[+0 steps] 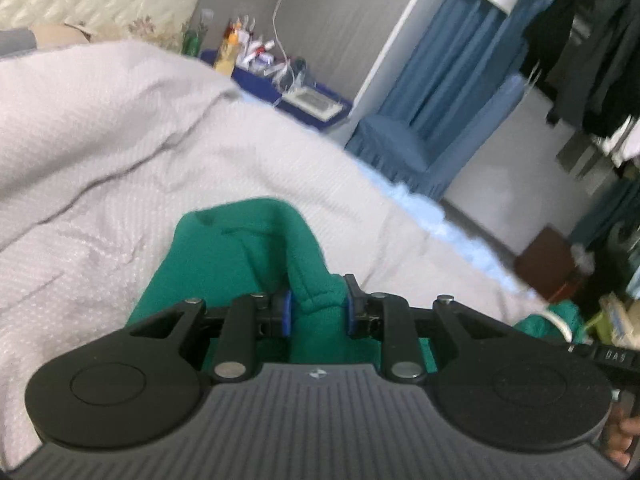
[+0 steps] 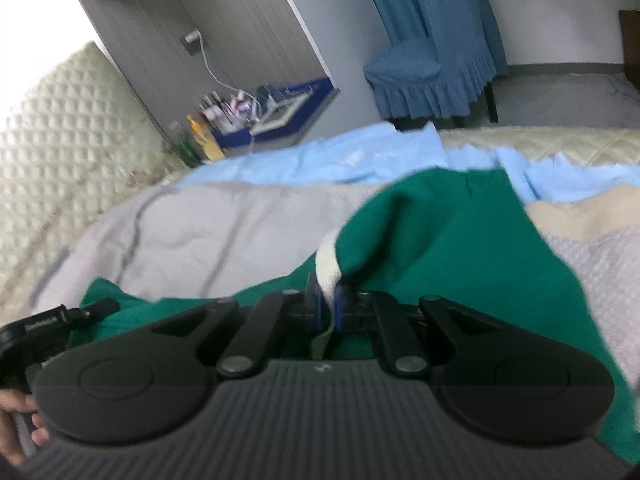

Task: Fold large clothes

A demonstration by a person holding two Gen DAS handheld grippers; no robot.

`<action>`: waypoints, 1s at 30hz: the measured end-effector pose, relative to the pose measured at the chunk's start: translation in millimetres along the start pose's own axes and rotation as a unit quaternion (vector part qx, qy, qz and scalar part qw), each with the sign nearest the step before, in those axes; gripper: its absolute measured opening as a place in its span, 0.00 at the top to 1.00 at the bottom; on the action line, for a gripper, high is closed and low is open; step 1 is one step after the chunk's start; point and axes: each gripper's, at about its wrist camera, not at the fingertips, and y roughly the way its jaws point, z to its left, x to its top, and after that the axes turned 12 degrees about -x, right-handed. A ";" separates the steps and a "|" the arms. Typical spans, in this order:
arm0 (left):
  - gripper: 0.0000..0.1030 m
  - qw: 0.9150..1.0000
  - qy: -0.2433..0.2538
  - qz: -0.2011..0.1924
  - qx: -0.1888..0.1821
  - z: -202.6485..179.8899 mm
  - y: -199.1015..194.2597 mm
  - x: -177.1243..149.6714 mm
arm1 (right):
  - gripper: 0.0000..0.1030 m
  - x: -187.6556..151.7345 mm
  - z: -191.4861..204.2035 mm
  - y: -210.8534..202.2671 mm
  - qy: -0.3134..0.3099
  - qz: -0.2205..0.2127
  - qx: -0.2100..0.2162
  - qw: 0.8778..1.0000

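A large green garment [image 1: 248,248] lies on a bed covered by a grey textured blanket [image 1: 120,152]. My left gripper [image 1: 318,306] has a thick fold of the green fabric between its blue pads [image 1: 286,312], with the jaws still somewhat apart around it. In the right wrist view the green garment [image 2: 440,240] rises in a bunched fold, and my right gripper [image 2: 328,304] is shut on its white ribbed trim [image 2: 328,272]. The garment's lower part is hidden under both grippers.
A light blue sheet [image 2: 320,160] lies along the bed's far side. A cluttered blue side table [image 1: 288,88] with bottles, a blue-covered chair [image 2: 424,76], hanging dark clothes [image 1: 592,60] and a brown box [image 1: 548,264] stand beyond the bed.
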 end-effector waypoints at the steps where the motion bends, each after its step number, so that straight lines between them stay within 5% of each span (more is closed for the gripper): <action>1: 0.73 1.000 0.007 0.008 0.003 2.8 4.6 -4.9 | 0.91 -2.2 -0.9 5.0 -0.002 0.001 -0.002 1.000; 8: 0.65 1.000 0.013 0.017 -0.016 11.9 7.3 -17.4 | 0.89 -7.9 1.4 11.9 -0.003 -0.011 0.000 1.000; 10: 0.48 0.999 0.012 0.023 -0.022 6.5 -2.5 -18.2 | 0.86 -7.8 1.9 5.5 -0.002 -0.015 0.000 1.000; 13: 0.40 0.999 0.026 0.023 -0.023 -7.6 -25.6 -22.5 | 0.73 -10.2 6.0 -11.3 -0.024 -0.024 -0.016 0.999; 17: 0.38 0.998 0.053 0.016 -0.020 -36.5 -62.4 -37.8 | 0.59 -15.8 10.9 -45.3 -0.041 -0.037 -0.013 0.998; 30: 0.37 0.992 0.111 0.027 -0.052 -122.4 -138.0 -113.4 | 0.59 -78.3 51.7 -151.9 -0.145 -0.057 0.010 0.988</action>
